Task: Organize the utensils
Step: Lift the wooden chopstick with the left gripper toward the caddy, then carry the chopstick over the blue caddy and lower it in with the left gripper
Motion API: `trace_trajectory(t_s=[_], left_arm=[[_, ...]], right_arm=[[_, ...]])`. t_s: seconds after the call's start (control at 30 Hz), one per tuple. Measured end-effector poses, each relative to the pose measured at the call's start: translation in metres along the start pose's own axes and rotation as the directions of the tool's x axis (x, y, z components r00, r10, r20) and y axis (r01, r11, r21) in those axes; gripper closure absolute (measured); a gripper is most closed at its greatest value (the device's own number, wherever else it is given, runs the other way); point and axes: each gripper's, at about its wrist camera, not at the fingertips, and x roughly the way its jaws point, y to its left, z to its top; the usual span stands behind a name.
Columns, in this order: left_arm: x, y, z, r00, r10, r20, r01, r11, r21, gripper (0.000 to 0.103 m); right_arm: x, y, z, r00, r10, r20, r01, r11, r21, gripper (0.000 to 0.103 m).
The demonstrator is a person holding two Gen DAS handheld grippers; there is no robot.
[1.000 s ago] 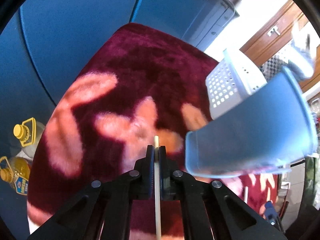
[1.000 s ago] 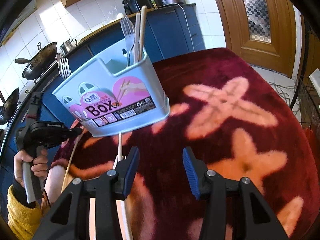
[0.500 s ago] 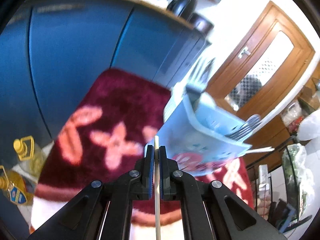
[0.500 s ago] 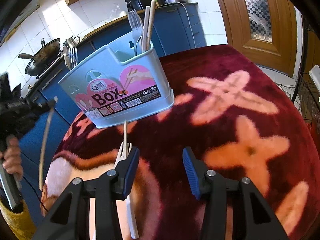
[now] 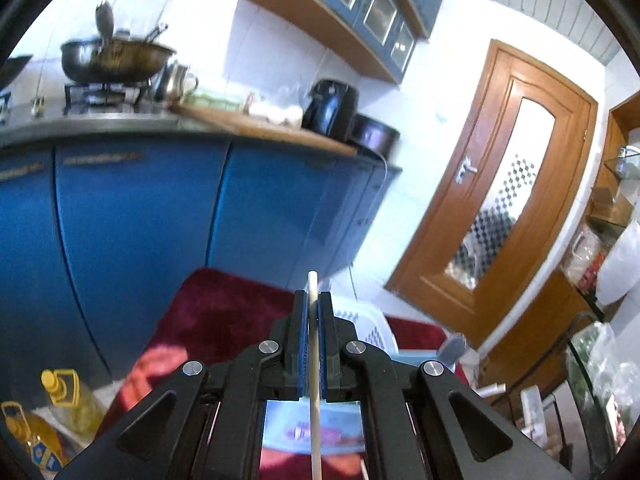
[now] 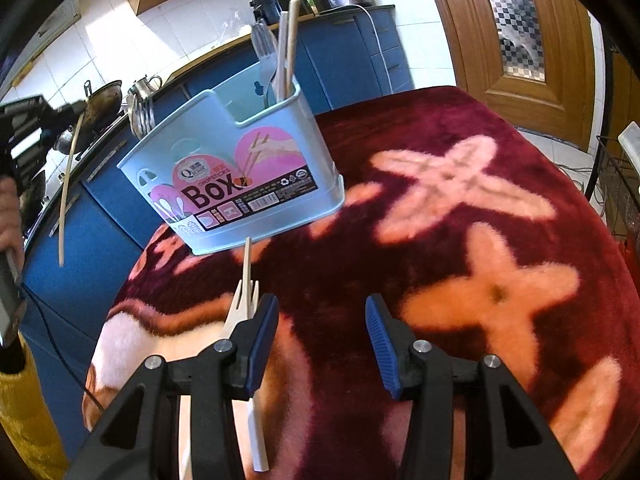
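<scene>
My left gripper (image 5: pixel 313 300) is shut on a pale wooden chopstick (image 5: pixel 314 360). In the right wrist view the left gripper (image 6: pixel 78 107) is high at the far left, and the chopstick (image 6: pixel 68 188) hangs down from it, left of the box and clear of it. The light-blue utensil box (image 6: pixel 240 176) stands upright on the table with chopsticks (image 6: pixel 289 48) and metal cutlery (image 6: pixel 141 114) in it. My right gripper (image 6: pixel 320 320) is open over the cloth with nothing between its fingers. A white fork (image 6: pixel 243 304) and another chopstick (image 6: pixel 247 256) lie by its left finger.
A dark red plush cloth (image 6: pixel 460 184) with pink crosses covers the table. Blue kitchen cabinets (image 5: pixel 140 220) stand behind, with a wok (image 5: pixel 116 58) on the stove. Oil bottles (image 5: pixel 60 400) sit on the floor at the left. A hand (image 6: pixel 9 208) in a yellow sleeve holds the left gripper.
The left gripper has risen and tilted upward with the chopstick, from low over the cloth to above the box's rim. The right gripper has stayed in place, still open.
</scene>
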Motion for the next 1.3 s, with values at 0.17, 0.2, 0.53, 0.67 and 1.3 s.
trace_trajectory(t_s=[0.17,0.2,0.53,0.67,1.3], left_arm=[[0.008,-0.01,0.019,0.995,0.035,0.092,-0.036,0.999,0.014,0.099],[0.011,-0.011,0.021,0.993,0.039,0.109,-0.041,0.999,0.015,0.099],[0.026,-0.02,0.041,0.96,0.078,0.268,-0.08,0.997,-0.003,0.099],[0.034,-0.022,0.042,0.94,0.101,0.326,-0.105,0.994,-0.005,0.099],[0.054,-0.013,-0.011,0.961,0.108,0.254,-0.132,0.988,0.078,0.099]], right_arm=[[0.004,-0.008,0.003,1.0,0.004,-0.001,-0.004,1.0,0.021,0.054],[0.005,-0.009,0.003,1.0,0.005,-0.002,-0.005,1.0,0.024,0.054],[0.01,-0.015,0.008,1.0,0.02,-0.002,-0.02,1.0,0.023,0.054],[0.012,-0.017,0.01,1.0,0.026,-0.001,-0.026,0.999,0.026,0.054],[0.012,-0.015,0.009,1.0,0.026,0.003,-0.026,0.999,0.022,0.054]])
